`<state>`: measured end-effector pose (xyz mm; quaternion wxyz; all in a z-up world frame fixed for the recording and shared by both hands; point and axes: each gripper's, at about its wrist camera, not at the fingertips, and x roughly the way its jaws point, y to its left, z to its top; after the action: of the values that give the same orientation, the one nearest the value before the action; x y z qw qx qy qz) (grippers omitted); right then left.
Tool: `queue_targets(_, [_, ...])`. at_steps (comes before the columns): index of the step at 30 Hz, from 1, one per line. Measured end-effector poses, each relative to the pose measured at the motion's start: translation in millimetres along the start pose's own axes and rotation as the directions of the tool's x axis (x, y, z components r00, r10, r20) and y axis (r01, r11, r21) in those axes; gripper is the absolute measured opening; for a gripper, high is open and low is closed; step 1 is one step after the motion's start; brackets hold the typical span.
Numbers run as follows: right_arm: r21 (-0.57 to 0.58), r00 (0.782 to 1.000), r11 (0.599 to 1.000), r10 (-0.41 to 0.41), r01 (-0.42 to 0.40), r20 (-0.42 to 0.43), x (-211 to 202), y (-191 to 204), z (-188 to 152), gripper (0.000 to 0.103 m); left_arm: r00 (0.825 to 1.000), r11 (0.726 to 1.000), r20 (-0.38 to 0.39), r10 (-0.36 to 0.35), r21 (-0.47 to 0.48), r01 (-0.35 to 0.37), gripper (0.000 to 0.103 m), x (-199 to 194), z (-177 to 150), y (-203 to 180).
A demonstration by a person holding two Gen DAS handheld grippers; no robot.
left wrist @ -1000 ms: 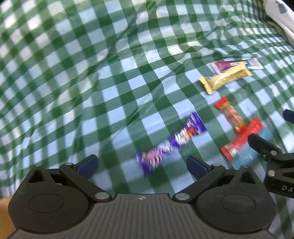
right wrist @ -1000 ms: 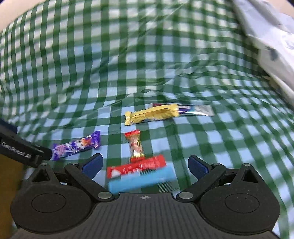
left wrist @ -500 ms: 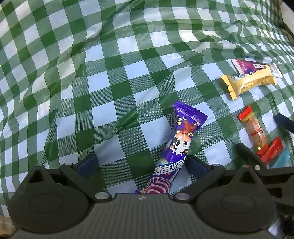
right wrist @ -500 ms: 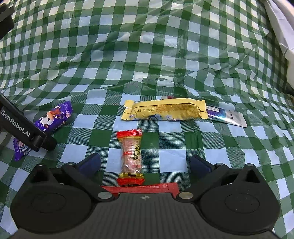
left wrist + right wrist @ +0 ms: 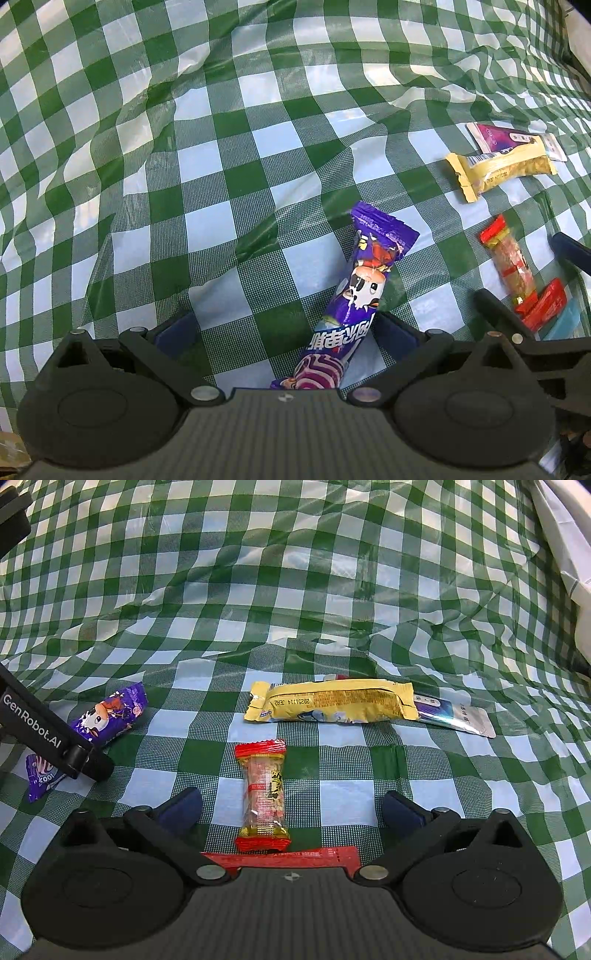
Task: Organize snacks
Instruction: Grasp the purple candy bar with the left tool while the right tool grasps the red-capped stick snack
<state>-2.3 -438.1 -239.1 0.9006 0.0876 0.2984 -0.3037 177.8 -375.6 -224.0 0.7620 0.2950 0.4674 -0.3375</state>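
A purple snack bar lies on the green checked cloth, its lower end between the fingers of my open left gripper, nearer the right finger. The same bar shows at the left of the right wrist view, partly behind the left gripper's finger. My right gripper is open around a small clear candy with red ends; a flat red bar lies just under its body. Further off lie a yellow bar and a silver-purple sachet under it.
A green and white checked cloth, wrinkled, covers the whole surface. A white object stands at the far right edge. The right gripper's fingers show at the right of the left wrist view, beside a light blue packet.
Both grippers have come down and forward. The purple bar now lies between the left fingers, and the clear candy between the right fingers, with the red bar slipping under the right gripper's body.
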Motion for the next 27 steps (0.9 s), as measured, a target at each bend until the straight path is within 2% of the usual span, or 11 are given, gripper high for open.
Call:
queue_targets(12, [-0.002,1.0,1.0,0.0,0.0,0.002,-0.1,0.1,-1.7,0.102,1.0,1.0,0.0,0.0,-0.009,0.0,0.103,-1.4,-0.9,2.5])
queue_targets(16, [-0.02,1.0,1.0,0.001,-0.001,-0.007,-1.6,1.4,0.4,0.1,0.999,0.999,-0.028,0.031,-0.043,-0.032,0.101,-4.5,0.8,-0.3])
queue_targets(17, [-0.026,1.0,1.0,0.007,-0.008,-0.012,-4.3,2.2,2.2,0.094,0.999,0.998,-0.036,0.025,-0.059,-0.027,0.088,-8.2,1.0,-0.1])
queue_targets(18, [-0.04,1.0,0.999,0.016,-0.016,-0.01,-7.5,4.2,3.1,0.067,0.999,0.997,-0.035,-0.007,-0.073,0.005,0.06,-12.7,1.6,0.5])
queue_targets(19, [-0.063,1.0,0.998,0.018,-0.019,-0.017,-8.3,7.1,3.9,0.033,0.999,0.997,-0.03,-0.023,-0.079,0.02,0.044,-19.3,2.2,-0.1])
queue_targets(20, [-0.087,0.999,0.996,0.023,-0.026,-0.037,-9.4,11.2,4.4,0.022,0.999,0.997,-0.034,-0.024,-0.075,0.021,0.019,-23.5,2.8,-1.3])
queue_targets(22, [-0.095,0.998,0.995,0.022,-0.027,-0.054,-11.8,14.0,4.7,0.021,0.998,0.994,-0.045,-0.05,-0.1,0.045,0.017,-32.3,1.1,0.5])
queue_targets(27, [-0.032,0.999,0.999,0.01,-0.012,-0.04,-40.7,11.8,14.4,0.019,0.997,0.993,0.023,-0.073,-0.096,0.074,0.017,-82.3,-17.2,4.4])
